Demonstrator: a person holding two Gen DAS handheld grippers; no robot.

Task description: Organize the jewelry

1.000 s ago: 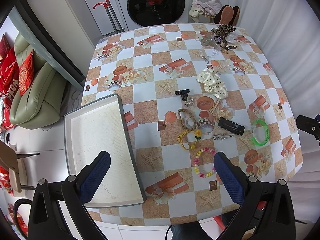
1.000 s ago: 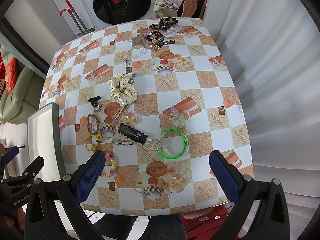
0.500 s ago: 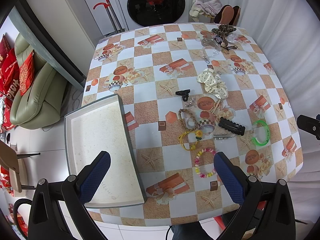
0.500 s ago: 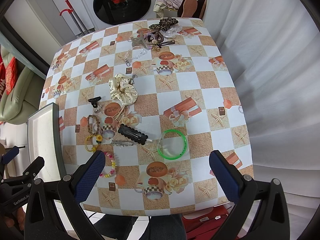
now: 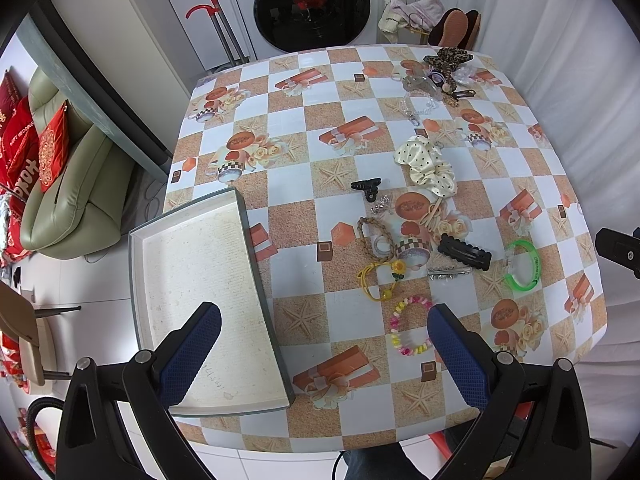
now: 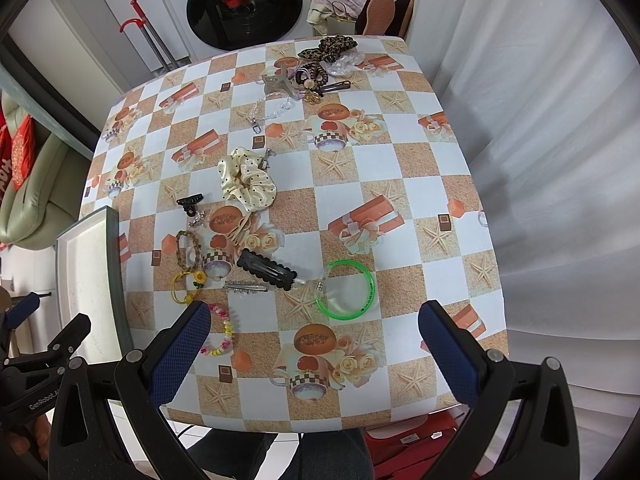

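Observation:
Jewelry and hair pieces lie loose on the checked tablecloth: a green bangle [image 6: 346, 290], a black hair clip [image 6: 266, 269], a pastel bead bracelet [image 5: 411, 325], a yellow cord with a flower [image 5: 380, 280], a braided band [image 5: 370, 236], a cream dotted scrunchie [image 6: 246, 179] and a small black claw clip [image 5: 367, 187]. An empty grey tray [image 5: 200, 276] sits at the table's left front. My left gripper [image 5: 324, 328] is open and empty above the front edge. My right gripper [image 6: 314, 326] is open and empty, just in front of the bangle.
A second pile with a leopard bow [image 6: 332, 48] and clips lies at the far right corner. A washing machine [image 5: 312, 4] stands behind the table, a green sofa [image 5: 72, 196] at left, white curtains [image 6: 540, 120] at right.
Both views have barely shifted; the left gripper has drifted very slightly. Nothing was picked up or moved.

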